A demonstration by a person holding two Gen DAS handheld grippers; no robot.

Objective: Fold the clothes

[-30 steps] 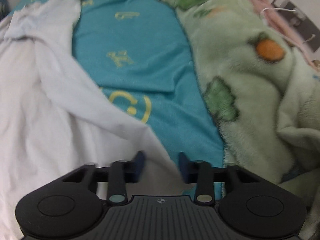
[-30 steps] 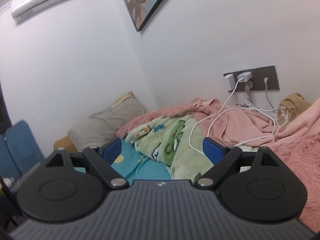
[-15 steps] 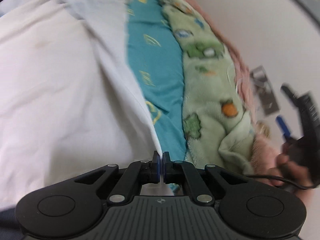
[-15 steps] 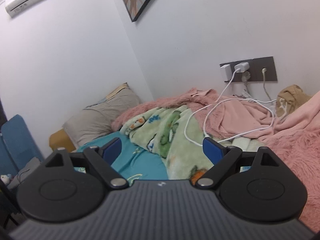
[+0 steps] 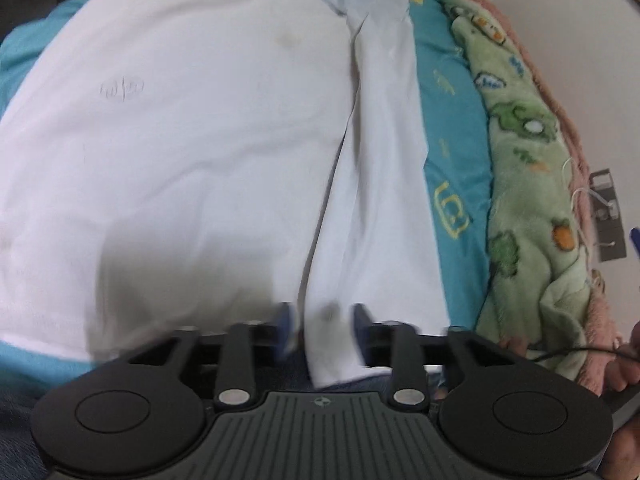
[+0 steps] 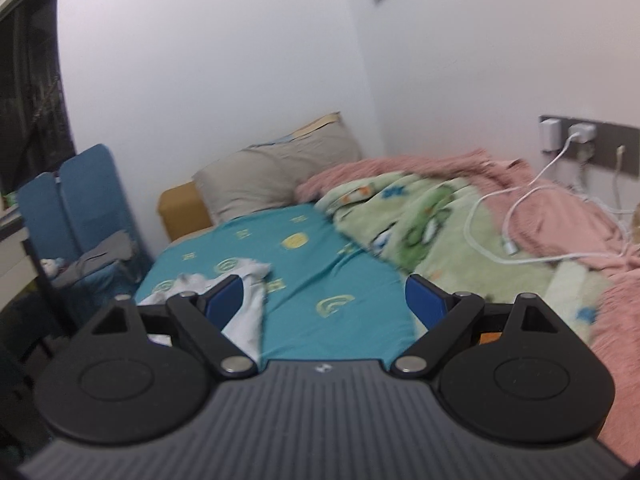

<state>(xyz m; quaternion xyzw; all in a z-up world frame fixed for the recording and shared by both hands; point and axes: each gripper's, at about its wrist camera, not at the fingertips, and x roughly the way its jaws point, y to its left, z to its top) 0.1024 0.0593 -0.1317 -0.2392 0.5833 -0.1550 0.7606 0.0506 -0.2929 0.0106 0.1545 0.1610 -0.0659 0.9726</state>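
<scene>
The white shirt (image 5: 180, 152) lies spread on the teal sheet (image 5: 452, 152), its side panel folded inward between the left gripper (image 5: 322, 330), half a second ago pinched shut and now parted, releasing it, while the right gripper (image 6: 324, 300) hovers wide, empty.

A white garment (image 5: 192, 128) is lying plain on a teal sheet (image 6: 320, 280) that is showing yellow motifs; a pale green blanket (image 5: 520, 208) is carrying cartoon prints, and a pink blanket (image 6: 540, 200) is lying beside it.
</scene>
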